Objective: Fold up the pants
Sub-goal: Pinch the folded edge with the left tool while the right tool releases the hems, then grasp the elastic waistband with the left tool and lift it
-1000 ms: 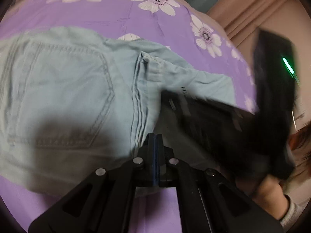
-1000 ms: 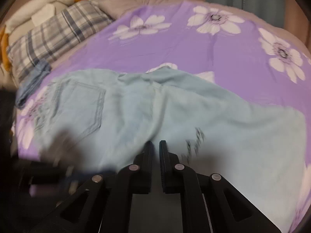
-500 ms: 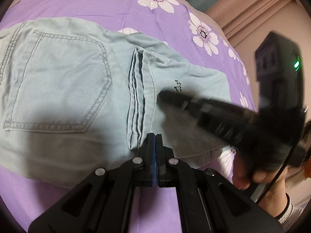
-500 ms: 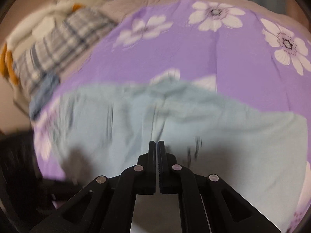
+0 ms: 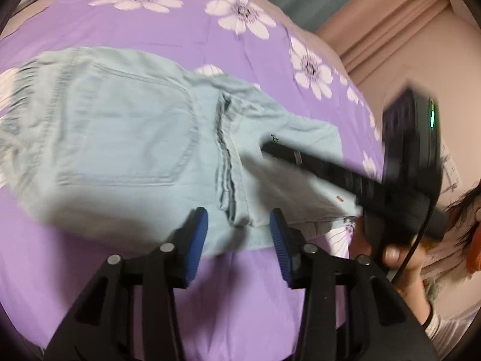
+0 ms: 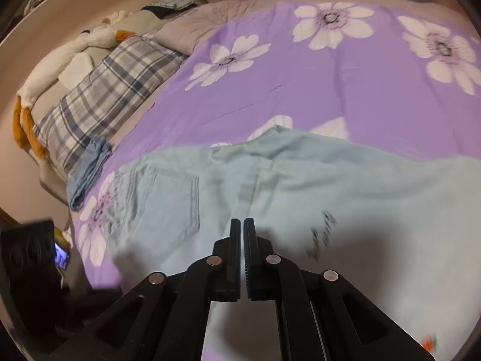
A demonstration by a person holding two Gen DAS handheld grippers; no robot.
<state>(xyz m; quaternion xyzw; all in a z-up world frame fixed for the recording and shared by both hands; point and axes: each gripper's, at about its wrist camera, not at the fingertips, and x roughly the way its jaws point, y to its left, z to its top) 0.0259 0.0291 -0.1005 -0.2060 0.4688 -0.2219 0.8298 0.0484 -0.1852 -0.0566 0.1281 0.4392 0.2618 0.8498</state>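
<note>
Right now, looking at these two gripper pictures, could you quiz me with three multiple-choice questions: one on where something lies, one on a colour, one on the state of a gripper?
1. Where do the pants lie?
A. on the purple flowered bedspread
B. on the plaid pillow
C. on the floor

2. What colour are the pads of the left gripper?
A. red
B. blue
C. white

3. How do the right gripper jaws stand?
A. wide open
B. clamped on a pillow
C. shut, nothing clearly between them

Answers: 1 A, purple fabric with white flowers shows around the denim. 2 B, both inner pads are blue. 3 C, the fingers nearly meet over the pants.
</note>
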